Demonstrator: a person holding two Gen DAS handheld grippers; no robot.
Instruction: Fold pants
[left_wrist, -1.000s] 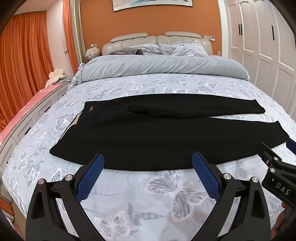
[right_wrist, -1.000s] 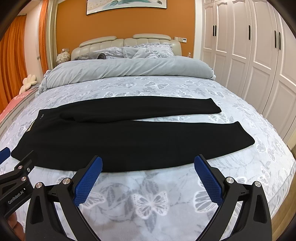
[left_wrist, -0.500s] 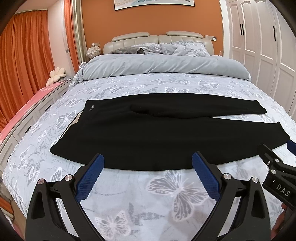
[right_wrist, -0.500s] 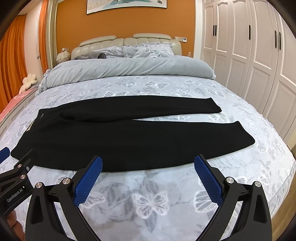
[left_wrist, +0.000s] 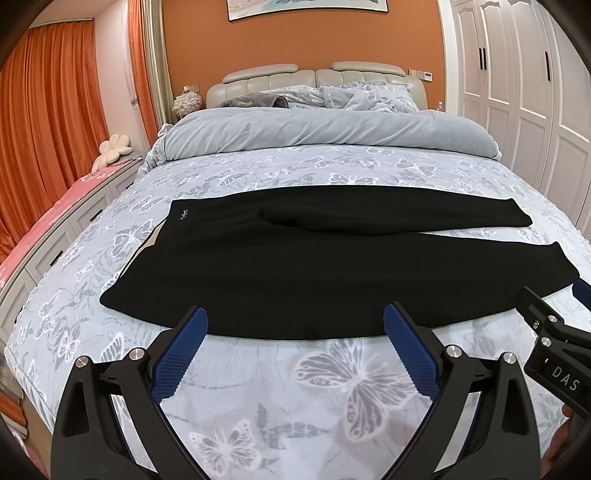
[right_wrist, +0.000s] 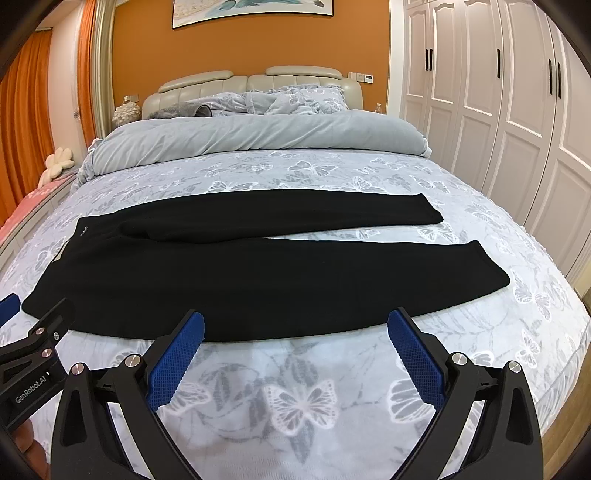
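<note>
Black pants (left_wrist: 295, 266), laid flat crosswise on the butterfly-print bed (left_wrist: 332, 387), waistband left with a small logo, two legs splayed rightward, the far one narrower; left claw (left_wrist: 295, 332) and right claw (right_wrist: 295, 332) spread wide, empty, just short of the near hem.

Black pants (left_wrist: 295, 258) flat on bed (left_wrist: 332, 387); left claw (left_wrist: 293, 349) wide apart, prob. clear of fabric.
</note>
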